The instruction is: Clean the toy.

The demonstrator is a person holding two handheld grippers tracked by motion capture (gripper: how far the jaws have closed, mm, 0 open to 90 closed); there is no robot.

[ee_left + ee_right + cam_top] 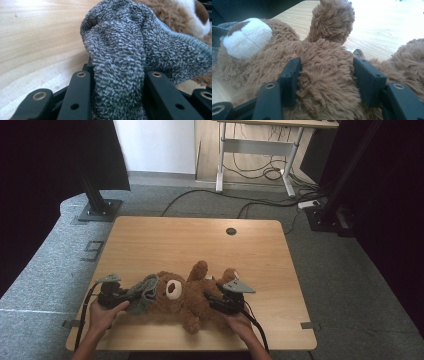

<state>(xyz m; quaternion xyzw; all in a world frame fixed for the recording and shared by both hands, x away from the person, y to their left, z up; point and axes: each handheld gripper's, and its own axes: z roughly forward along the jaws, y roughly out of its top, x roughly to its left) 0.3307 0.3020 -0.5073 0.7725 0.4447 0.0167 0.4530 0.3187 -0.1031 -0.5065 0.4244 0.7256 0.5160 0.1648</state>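
A brown teddy bear point(182, 297) lies on its back near the front of the wooden table point(170, 240), its head to the left. A grey knitted cap point(144, 292) sits against the bear's head. My left gripper point(122, 295) is shut on this cap point(117, 50), whose bunched fabric fills the gap of the left gripper point(117, 77); the bear's white muzzle point(200, 22) shows beyond. My right gripper point(212, 300) presses into the bear's belly from the right. In the right gripper view the right gripper point(327, 70) squeezes the brown fur point(324, 82), with one arm point(333, 20) raised behind.
A round cable hole point(230, 231) sits near the table's far edge. Beyond the table, cables point(260, 200) run across the grey floor to a white desk frame point(255, 150). A black stand base point(100, 210) sits off the far left corner.
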